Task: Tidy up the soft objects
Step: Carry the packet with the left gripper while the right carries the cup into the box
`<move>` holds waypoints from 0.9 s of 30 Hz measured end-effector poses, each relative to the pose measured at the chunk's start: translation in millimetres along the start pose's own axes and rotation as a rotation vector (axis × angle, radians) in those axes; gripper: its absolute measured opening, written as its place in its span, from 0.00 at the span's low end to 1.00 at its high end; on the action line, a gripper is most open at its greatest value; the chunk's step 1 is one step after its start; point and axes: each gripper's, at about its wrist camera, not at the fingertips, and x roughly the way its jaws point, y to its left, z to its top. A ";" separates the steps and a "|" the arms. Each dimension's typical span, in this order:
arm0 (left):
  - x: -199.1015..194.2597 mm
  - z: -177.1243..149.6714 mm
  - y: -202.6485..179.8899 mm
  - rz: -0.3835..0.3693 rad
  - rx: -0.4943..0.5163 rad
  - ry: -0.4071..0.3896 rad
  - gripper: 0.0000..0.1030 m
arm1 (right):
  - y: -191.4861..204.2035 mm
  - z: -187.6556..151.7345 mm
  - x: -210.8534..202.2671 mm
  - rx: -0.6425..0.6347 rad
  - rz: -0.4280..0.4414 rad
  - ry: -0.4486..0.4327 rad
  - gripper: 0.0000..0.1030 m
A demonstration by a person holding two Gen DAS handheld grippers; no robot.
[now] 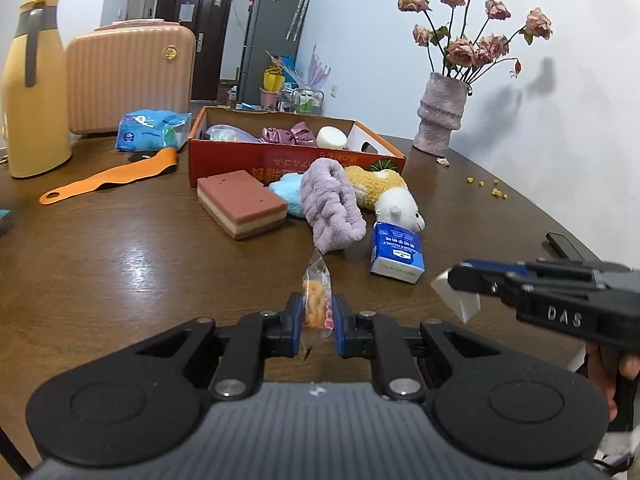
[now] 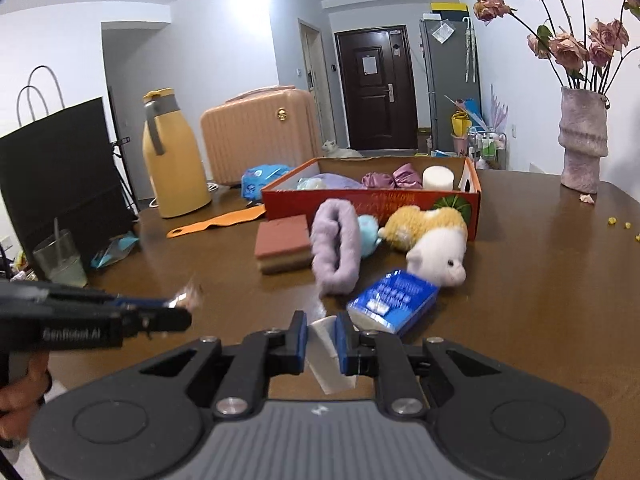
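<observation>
Both grippers loaded, both short of the box [image 1: 296,160]. Left gripper [image 1: 317,312] clenched on a snack packet [image 1: 316,300], clear wrapper with orange pieces inside, long axis pointing straight ahead along the fingers toward the box. Right gripper [image 2: 322,340] clenched on a white sponge block [image 2: 330,356], the block slanting down and to the right out of the jaws; seen from the left wrist view as a white wedge [image 1: 458,298] at the tip of the right tool.

Box dead ahead of both, at the far side of the table [image 1: 120,264], open top, already holding a purple bundle, a shiny pink bow and a white round pad. Between grippers and box: a layered sponge [image 1: 242,208], a lilac fuzzy roll [image 1: 332,204], a blue fluffy thing [image 1: 290,196], a plush animal [image 1: 390,198] and a tissue pack [image 1: 396,252], all lying just before the box's near wall.

Probably a carry over that pile and a drop into the box. Neither side clearly nearer; right sits closer to the tissue pack.
</observation>
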 end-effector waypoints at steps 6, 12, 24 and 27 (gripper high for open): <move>-7.7 2.2 -3.4 0.000 0.020 -0.020 0.16 | 6.0 -5.8 -11.1 0.010 0.008 -0.020 0.15; 8.5 37.9 17.0 -0.028 0.021 -0.047 0.16 | 1.1 17.3 1.0 0.002 0.025 -0.046 0.15; 152.5 187.3 104.1 -0.013 0.005 0.036 0.16 | -50.8 159.5 155.4 0.125 0.179 -0.065 0.15; 199.0 204.0 117.8 0.007 0.010 0.107 0.16 | -67.2 189.9 228.6 0.198 0.208 0.030 0.16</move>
